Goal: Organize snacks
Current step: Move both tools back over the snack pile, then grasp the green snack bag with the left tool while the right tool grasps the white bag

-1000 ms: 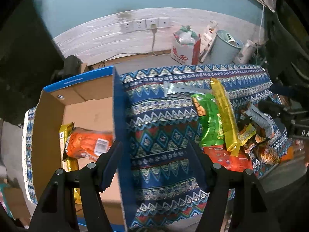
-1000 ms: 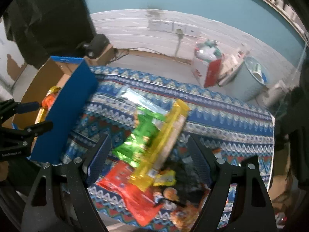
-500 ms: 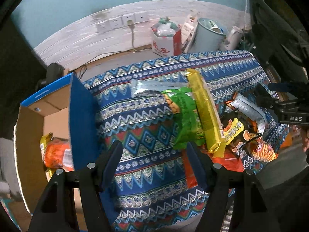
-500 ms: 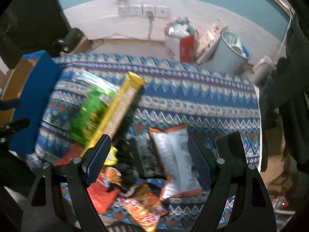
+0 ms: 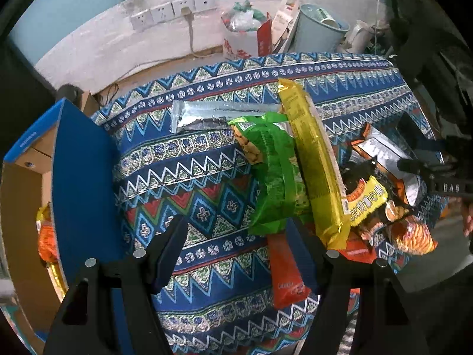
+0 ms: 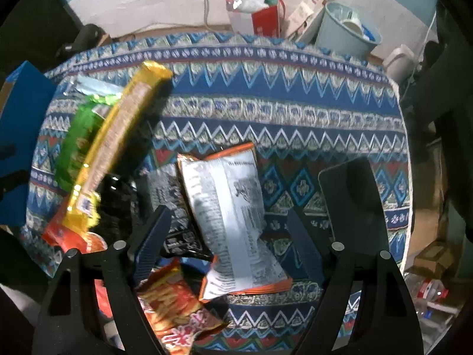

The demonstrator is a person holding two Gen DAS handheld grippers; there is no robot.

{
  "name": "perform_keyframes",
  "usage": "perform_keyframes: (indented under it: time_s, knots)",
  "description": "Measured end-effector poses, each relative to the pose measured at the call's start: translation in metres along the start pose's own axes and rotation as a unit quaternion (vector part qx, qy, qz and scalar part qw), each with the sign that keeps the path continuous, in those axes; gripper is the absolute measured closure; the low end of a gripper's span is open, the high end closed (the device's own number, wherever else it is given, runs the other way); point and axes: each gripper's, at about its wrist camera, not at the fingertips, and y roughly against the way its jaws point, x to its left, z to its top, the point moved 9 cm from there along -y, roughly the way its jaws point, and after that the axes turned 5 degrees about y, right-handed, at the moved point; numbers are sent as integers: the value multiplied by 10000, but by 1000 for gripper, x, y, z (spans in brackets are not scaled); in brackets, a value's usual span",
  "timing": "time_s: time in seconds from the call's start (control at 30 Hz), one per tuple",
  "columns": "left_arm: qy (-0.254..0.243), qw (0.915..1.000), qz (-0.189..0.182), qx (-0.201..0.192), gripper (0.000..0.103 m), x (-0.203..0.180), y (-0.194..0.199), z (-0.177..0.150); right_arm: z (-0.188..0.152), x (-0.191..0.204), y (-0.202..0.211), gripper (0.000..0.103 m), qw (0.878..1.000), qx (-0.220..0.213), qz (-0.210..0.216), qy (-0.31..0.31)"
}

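Blue zigzag cloth point(image 5: 207, 195) covers our surface. Our left gripper point(image 5: 236, 254) hangs with fingers wide apart, holding nothing, an orange pack point(image 5: 285, 269) just under them. Our right gripper point(image 6: 227, 242) is spread wide too, empty, over a white bag point(image 6: 227, 204). A yellow pack point(image 5: 316, 162) lies at 1 o'clock. The box point(image 5: 79, 177) sits at 9 o'clock.
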Motion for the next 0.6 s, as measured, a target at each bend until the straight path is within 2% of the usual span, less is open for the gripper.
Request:
perform_keyframes:
  time_s: [0.13, 0.4, 0.5, 0.53, 0.6]
  knots:
    - [126, 9999, -63, 82, 33, -1, -14, 5, -8, -6, -11, 23, 9999, 161, 16, -50]
    - [38, 9998, -34, 170, 33, -13, -31, 15, -22, -8, -36, 25, 9990, 419, 106, -54]
    - [113, 9997, -81, 224, 33, -15, -37, 19, -25, -7, -46, 35, 9984, 501, 226, -114]
    - [150, 9995, -102, 258, 33, -17, -41, 20, -26, -6, -51, 42, 9981, 555, 236, -110]
    - [155, 9993, -131, 310, 33, -21, -45, 23, -30, -5, -58, 47, 9981, 599, 129, -60]
